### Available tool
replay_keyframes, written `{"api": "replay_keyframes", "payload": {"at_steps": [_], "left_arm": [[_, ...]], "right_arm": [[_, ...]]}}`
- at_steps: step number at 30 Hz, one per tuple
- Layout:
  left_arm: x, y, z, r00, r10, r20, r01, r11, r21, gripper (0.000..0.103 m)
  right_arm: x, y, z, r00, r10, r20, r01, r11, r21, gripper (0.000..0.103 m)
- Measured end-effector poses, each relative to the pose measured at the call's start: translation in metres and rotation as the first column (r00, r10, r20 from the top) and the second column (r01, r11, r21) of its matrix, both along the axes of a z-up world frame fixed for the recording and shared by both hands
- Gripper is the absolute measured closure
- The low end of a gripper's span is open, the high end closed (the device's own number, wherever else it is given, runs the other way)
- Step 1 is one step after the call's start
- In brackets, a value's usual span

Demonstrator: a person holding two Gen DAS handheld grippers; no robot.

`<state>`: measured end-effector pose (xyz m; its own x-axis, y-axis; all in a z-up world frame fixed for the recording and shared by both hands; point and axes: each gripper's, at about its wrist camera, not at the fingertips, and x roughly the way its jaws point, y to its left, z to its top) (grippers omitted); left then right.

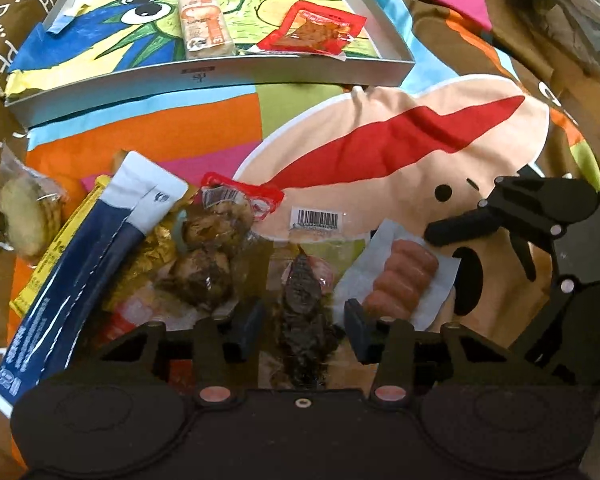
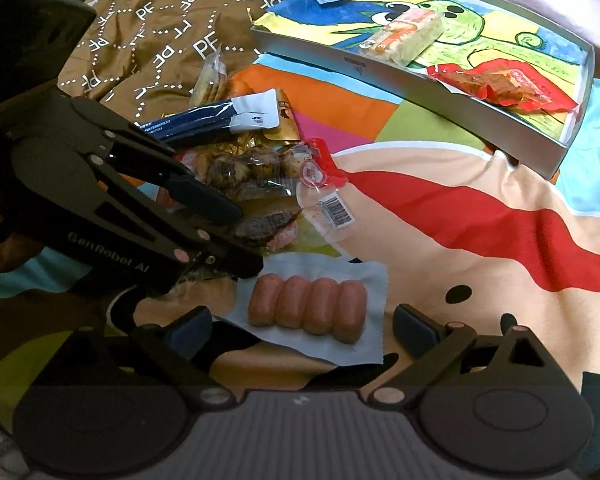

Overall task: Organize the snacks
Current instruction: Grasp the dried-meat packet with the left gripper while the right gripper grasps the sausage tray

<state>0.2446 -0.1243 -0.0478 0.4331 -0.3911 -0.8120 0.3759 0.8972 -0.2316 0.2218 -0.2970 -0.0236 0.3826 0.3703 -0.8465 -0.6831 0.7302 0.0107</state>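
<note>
A pile of snacks lies on a colourful bedsheet. My left gripper (image 1: 300,330) is open, its jaws on either side of a clear pack of dark dried meat (image 1: 304,304), which also shows in the right wrist view (image 2: 260,224). My right gripper (image 2: 302,330) is open around a sausage pack (image 2: 308,310), with its fingers apart from the pack; the pack also shows in the left wrist view (image 1: 400,280). A shallow grey tray (image 1: 204,76) lined with a cartoon drawing holds an orange cracker pack (image 1: 204,20) and a red snack pack (image 1: 312,30).
A blue-and-white sachet (image 1: 80,268), a yellow pack (image 1: 56,252), a clear pack of brown meat pieces (image 1: 208,252) and a biscuit pack (image 1: 24,216) lie left of the dried meat. The tray (image 2: 380,72) sits at the far right in the right wrist view.
</note>
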Motion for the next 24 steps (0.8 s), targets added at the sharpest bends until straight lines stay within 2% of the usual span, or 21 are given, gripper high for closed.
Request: {"api": "replay_keyframes", "payload": {"at_steps": [7,12,16,18,20,24], "left_arm": [[-0.021,0.018,0.004,0.999,-0.028,-0.018,0.029,0.998,0.053,0.056],[-0.036,0.032,0.004,0.998,-0.036,-0.042,0.038,0.998,0.042,0.056],[-0.044,0.033,0.005,0.999,-0.038,-0.025,0.039,0.998,0.044,0.055],[-0.047,0.032,0.005,0.999,-0.049,-0.017,0.049,0.997,0.051,0.053],[-0.048,0.03,0.005,0.998,-0.061,-0.017,0.062,0.997,0.047,0.045],[-0.05,0.024,0.003,0.996,-0.082,-0.015,0.083,0.994,0.064,0.038]], "right_arm": [[0.001,0.0,0.0,1.0,-0.012,-0.01,0.012,1.0,0.015,0.004],[0.001,0.002,0.0,1.0,-0.03,-0.009,0.03,0.999,0.014,0.004],[0.0,0.01,-0.004,1.0,-0.031,0.003,0.031,0.999,-0.023,0.003],[-0.002,0.016,-0.006,0.999,-0.031,0.012,0.032,0.998,-0.047,0.002],[-0.002,0.019,-0.007,0.999,-0.035,0.016,0.036,0.997,-0.066,0.001],[-0.001,0.025,-0.011,0.999,-0.046,0.015,0.048,0.995,-0.086,0.0]]}}
